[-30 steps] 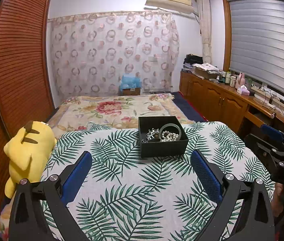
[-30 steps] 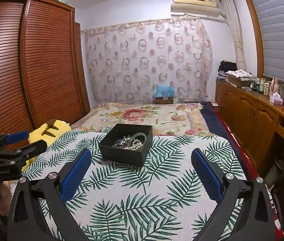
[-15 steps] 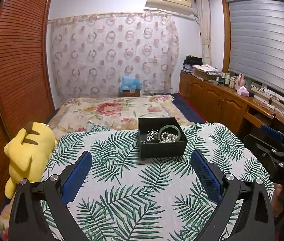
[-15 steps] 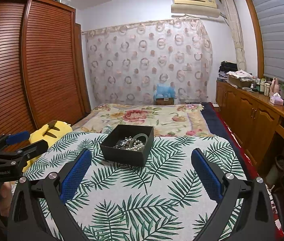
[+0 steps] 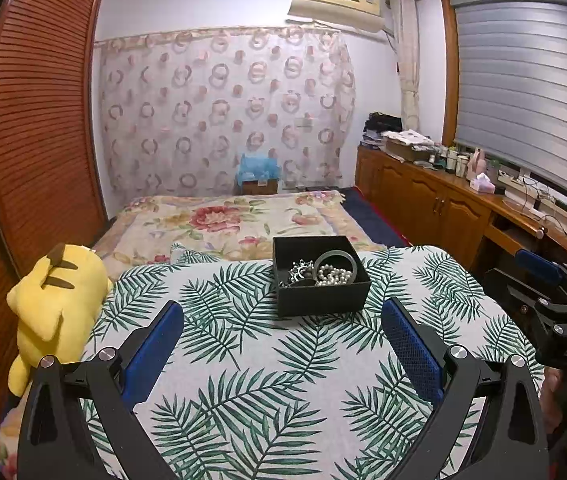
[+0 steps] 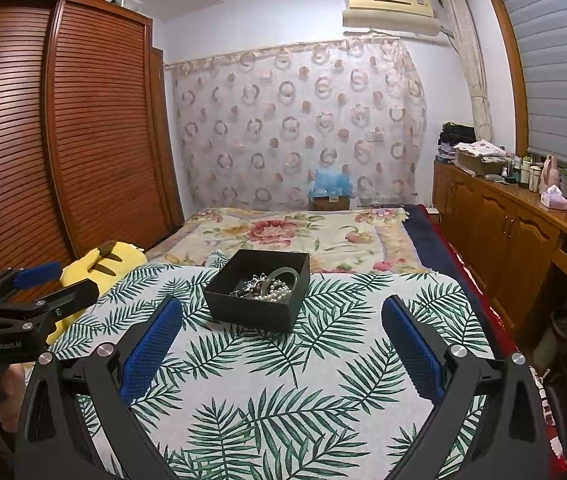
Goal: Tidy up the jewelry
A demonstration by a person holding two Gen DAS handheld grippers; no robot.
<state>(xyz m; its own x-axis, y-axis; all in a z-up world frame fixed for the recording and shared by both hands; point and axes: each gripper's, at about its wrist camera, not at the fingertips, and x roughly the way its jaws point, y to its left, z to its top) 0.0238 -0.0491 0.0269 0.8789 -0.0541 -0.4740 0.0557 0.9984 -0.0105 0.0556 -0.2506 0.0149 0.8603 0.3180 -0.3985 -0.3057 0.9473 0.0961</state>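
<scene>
Small open-topped black square box (image 5: 320,280) is set on palm-leaf-print cloth over table (image 5: 243,360), near far edge, centred between both tools.

Jewelry is heaped loose inside: white pearl strand (image 5: 335,276), grey-green bangle (image 5: 337,258), silver filigree piece (image 5: 301,270). Scene fits either gathered-in or awaiting sorting.

Left gripper (image 5: 282,330): jaws spread wide, nothing held. Right gripper (image 6: 282,330): same.

Broad bare cloth is left before box. Yellow plush toy (image 5: 55,304) crowds left edge.
</scene>
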